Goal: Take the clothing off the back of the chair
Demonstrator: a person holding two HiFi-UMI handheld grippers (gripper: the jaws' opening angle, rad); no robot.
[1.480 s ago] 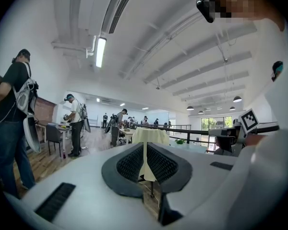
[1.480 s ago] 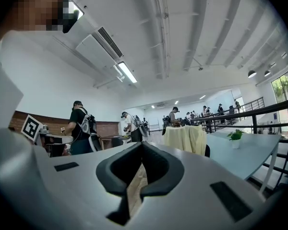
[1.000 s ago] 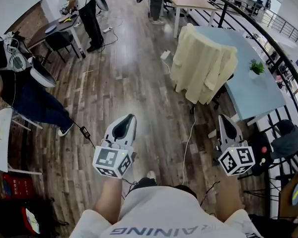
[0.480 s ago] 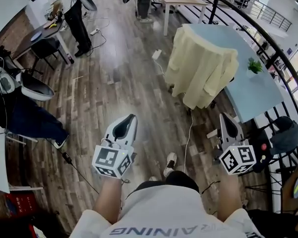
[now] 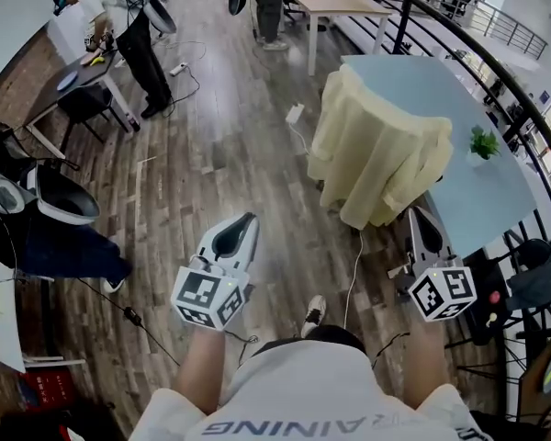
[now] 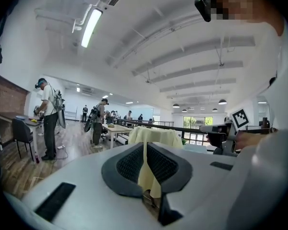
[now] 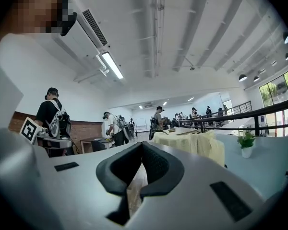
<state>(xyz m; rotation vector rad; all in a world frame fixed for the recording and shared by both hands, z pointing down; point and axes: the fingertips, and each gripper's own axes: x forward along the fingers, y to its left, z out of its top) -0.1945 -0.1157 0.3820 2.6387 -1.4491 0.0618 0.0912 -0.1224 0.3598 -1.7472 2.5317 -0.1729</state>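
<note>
Clearly the step in hand is the approach: beside the blue table (image 5: 445, 85), the pale yellow clothing (image 5: 381, 154) covers the chair back, well apart from both grippers. I would come near, spread the jaws, then pinch the top edge and lift. The left gripper (image 5: 246, 220) and right gripper (image 5: 417, 214) point level, with jaws pressed together and empty.

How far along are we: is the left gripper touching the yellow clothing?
Apart. The head view shows wooden floor between the left gripper and the clothing.
</note>
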